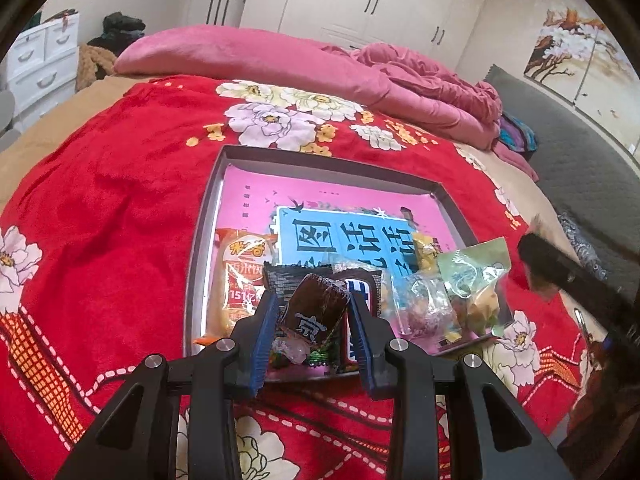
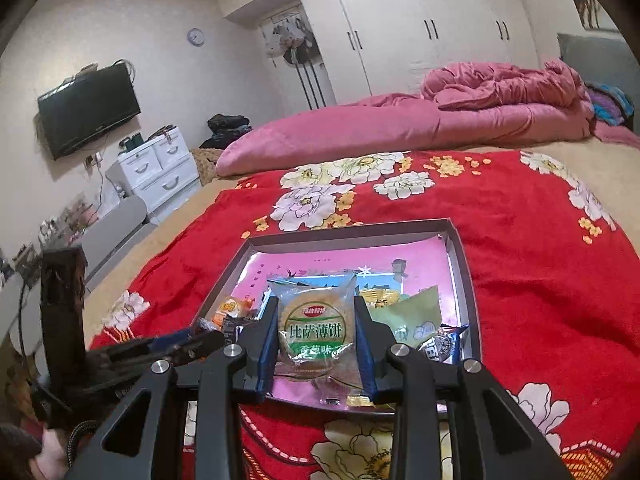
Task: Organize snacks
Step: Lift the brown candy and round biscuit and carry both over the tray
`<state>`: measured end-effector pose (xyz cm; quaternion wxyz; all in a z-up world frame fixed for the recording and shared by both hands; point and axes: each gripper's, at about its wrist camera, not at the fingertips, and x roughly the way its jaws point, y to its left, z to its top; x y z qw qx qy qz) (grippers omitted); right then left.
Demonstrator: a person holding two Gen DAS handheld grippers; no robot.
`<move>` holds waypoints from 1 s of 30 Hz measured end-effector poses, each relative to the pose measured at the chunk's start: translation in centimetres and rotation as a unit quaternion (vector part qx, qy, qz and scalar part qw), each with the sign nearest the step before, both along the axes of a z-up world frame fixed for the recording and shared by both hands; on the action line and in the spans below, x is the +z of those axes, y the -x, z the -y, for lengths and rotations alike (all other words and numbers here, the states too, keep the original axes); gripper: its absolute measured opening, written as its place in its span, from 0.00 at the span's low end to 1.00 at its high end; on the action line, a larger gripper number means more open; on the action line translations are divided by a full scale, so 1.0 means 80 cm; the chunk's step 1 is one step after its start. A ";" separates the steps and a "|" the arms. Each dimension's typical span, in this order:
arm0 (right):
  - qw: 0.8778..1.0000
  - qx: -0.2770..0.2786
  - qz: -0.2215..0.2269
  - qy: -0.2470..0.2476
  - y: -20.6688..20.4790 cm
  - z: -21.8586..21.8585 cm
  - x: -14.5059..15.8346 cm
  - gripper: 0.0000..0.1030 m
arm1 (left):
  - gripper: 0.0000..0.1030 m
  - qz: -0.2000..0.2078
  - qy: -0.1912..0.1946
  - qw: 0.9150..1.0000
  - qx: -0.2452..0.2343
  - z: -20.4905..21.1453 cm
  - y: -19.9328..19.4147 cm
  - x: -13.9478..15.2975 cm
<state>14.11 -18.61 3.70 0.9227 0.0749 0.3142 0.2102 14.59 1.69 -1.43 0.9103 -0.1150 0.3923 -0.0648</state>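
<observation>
A shallow grey box with a pink and blue printed floor lies on the red flowered blanket. Several snack packets lie at its near end, among them an orange packet and clear bags of sweets. My left gripper is shut on a dark brown wrapped snack, held just above that pile. In the right wrist view, my right gripper is shut on a round biscuit in a clear and green wrapper, over the near end of the same box. A pale green packet lies to its right.
The red blanket covers the bed around the box. A pink quilt is heaped behind it. White wardrobes stand at the back, a white drawer unit and a wall television to the left.
</observation>
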 end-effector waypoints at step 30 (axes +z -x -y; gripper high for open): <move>0.998 0.039 -0.005 0.051 -0.014 -0.053 -0.034 0.33 | 0.36 -0.021 -0.020 1.000 0.000 0.001 -0.015 -0.015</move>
